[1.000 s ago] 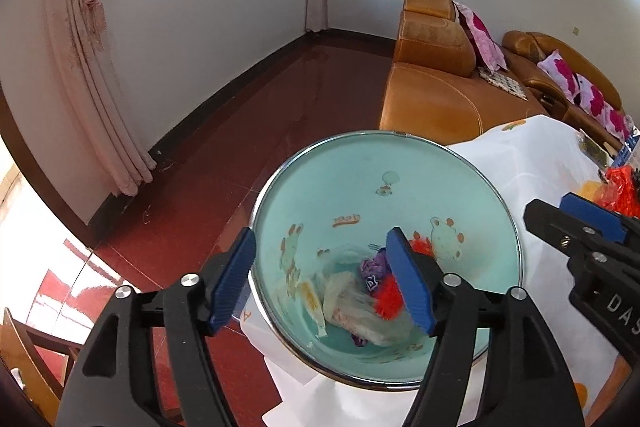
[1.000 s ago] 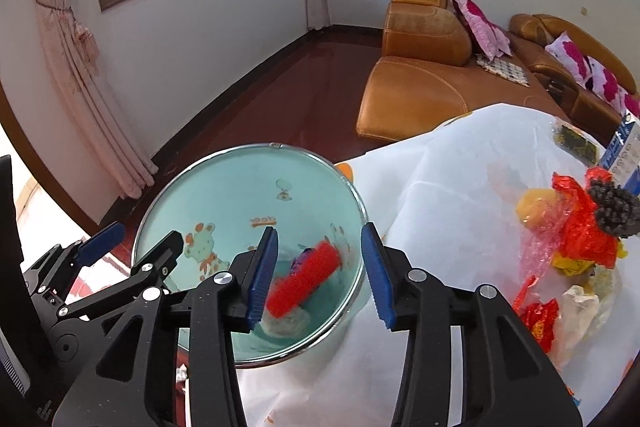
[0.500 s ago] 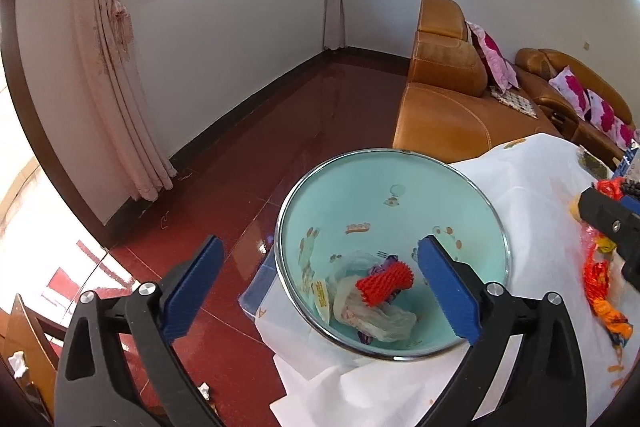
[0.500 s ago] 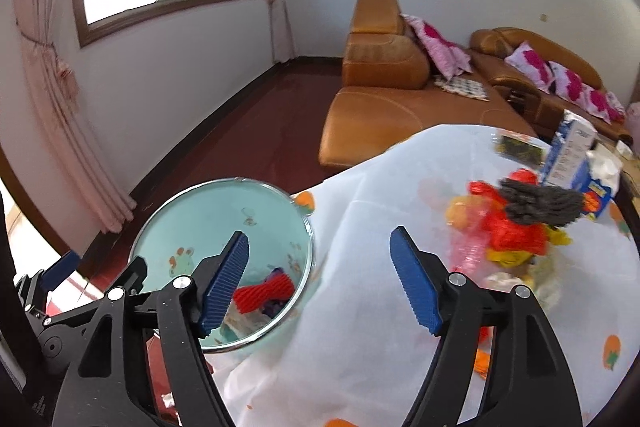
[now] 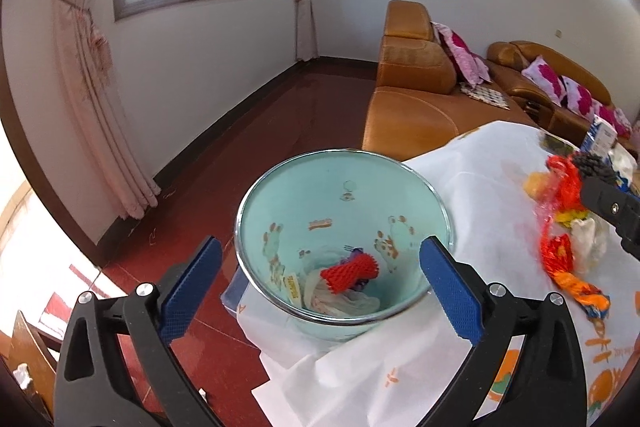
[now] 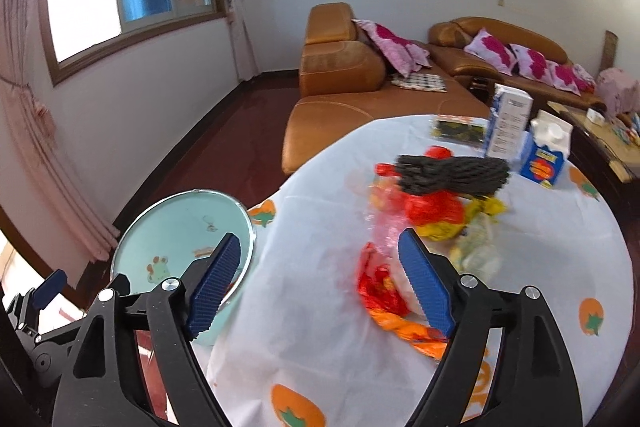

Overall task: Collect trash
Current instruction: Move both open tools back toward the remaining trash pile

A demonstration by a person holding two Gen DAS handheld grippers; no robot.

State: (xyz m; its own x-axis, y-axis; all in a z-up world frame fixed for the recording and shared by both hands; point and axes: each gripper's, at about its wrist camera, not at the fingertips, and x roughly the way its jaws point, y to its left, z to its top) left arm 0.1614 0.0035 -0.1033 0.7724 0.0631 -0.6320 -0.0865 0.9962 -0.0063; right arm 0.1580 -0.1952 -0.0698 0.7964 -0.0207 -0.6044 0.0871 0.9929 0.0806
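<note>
Black-framed tongs (image 5: 320, 291) carry ribbed blue pads (image 5: 448, 291) (silver screws at pivots).

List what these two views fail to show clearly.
- Trash pile on the table: motion-blurred in the right wrist view, so single wrappers cannot be told apart.
- Bin bottom: in the left wrist view the red foam net covers the scraps beneath.
- Carton print: too small to read.

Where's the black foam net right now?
In the right wrist view the black foam net lies on top of the trash pile mid-table, just in front of the two cartons.
</note>
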